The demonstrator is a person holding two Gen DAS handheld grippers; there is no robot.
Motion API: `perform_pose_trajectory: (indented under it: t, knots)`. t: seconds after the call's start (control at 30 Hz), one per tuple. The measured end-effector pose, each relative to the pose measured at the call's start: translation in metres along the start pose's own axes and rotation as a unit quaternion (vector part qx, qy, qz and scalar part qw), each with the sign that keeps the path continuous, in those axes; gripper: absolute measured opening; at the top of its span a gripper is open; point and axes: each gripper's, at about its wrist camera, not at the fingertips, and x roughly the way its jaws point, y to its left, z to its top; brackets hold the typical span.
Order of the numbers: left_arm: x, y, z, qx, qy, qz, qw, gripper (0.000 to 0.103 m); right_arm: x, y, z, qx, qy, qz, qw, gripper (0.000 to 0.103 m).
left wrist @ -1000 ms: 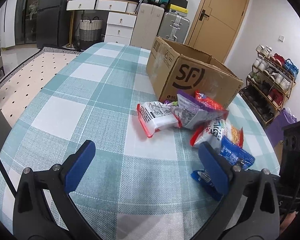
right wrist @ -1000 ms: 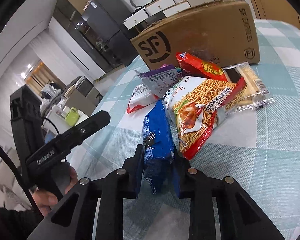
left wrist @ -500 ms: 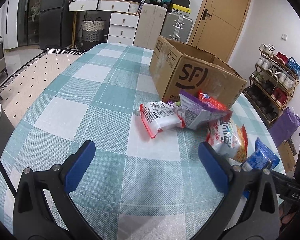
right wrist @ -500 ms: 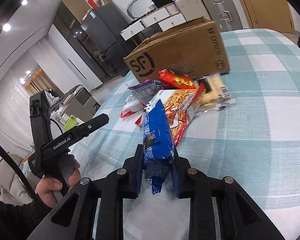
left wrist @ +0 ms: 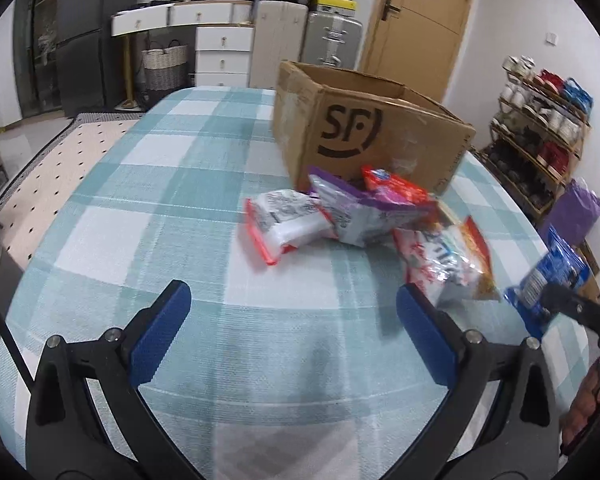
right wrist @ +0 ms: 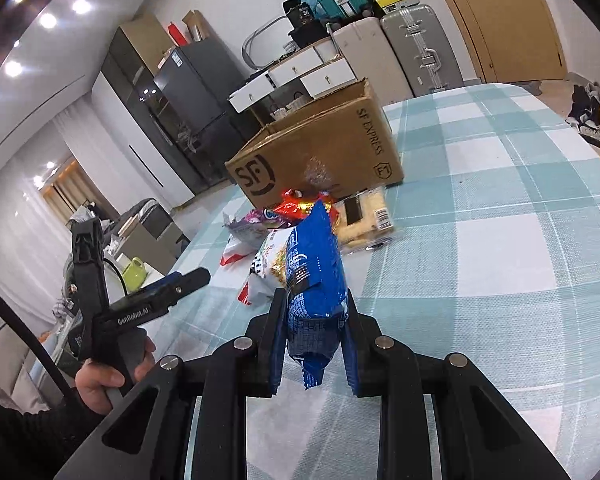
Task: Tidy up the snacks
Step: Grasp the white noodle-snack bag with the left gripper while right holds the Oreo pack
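- Since the earlier frames, the blue snack packet [right wrist: 315, 276] has been lifted off the table [left wrist: 148, 208] and carried toward the right edge; in the left wrist view it is now seen in the air past the right edge of the pile, where before it lay on the cloth.
- Left gripper [left wrist: 292, 336]: jaws held wide apart, nothing between them, hovering over bare checked cloth near the front edge.
- White-and-red packet [left wrist: 284, 220], purple packet [left wrist: 352, 212], red packet [left wrist: 396, 188] and noodle bag [left wrist: 448, 260] are left in a heap at the foot of the cardboard box [left wrist: 364, 128], near the table's middle.
- Right gripper [right wrist: 314, 344]: clamped on the blue snack packet near its lower end, crimped seal hanging below the pads.
- Handling, judged: packet is light, soft, crinkly film, likely slippery; contents probably brittle, so a gentle pinch is advised.
- Best hold judged to be across the flat faces near a sealed end, as now.
- Box is open-topped; it is presumed to be where the packet goes.
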Motion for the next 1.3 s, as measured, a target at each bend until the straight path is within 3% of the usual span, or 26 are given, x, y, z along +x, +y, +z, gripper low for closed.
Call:
perform_pose_trajectory:
  t: [0.2,0.43,0.7,0.83,0.87,0.93,1.03,1.3]
  knots:
    - [0.011,-0.016,0.013,-0.031,0.042,-0.071,0.9961,0.103,-0.008,-0.015,0.017,-0.015,-0.022,-0.043,0.999,0.024]
    - [0.032,-0.054,0.024,-0.037,0.084,-0.119,0.9886,0.103,-0.007,-0.024,0.026,-0.057,-0.048,-0.105,0.992,0.024]
    - [0.061,-0.084,0.031,-0.04,0.123,-0.102,0.9863,0.102,-0.012,-0.031,0.027,-0.045,-0.066,-0.093,0.992,0.024]
    - [0.079,-0.085,0.03,-0.055,0.145,-0.097,0.9831,0.085,-0.014,-0.034,0.028,-0.036,-0.07,-0.085,0.993,0.024]
    - [0.078,-0.085,0.031,-0.056,0.141,-0.098,0.9835,0.084,-0.014,-0.034,0.027,-0.036,-0.072,-0.087,0.993,0.024]
    - [0.08,-0.085,0.031,-0.056,0.142,-0.116,0.9814,0.067,-0.014,-0.033,0.027,-0.039,-0.071,-0.088,0.993,0.024]
    - [0.076,-0.086,0.03,-0.041,0.133,-0.115,0.9836,0.058,-0.013,-0.032,0.027,-0.039,-0.07,-0.088,0.993,0.024]
    - [0.061,-0.082,0.024,-0.032,0.132,-0.121,0.9833,0.053,-0.013,-0.036,0.028,-0.03,-0.072,-0.089,0.993,0.024]
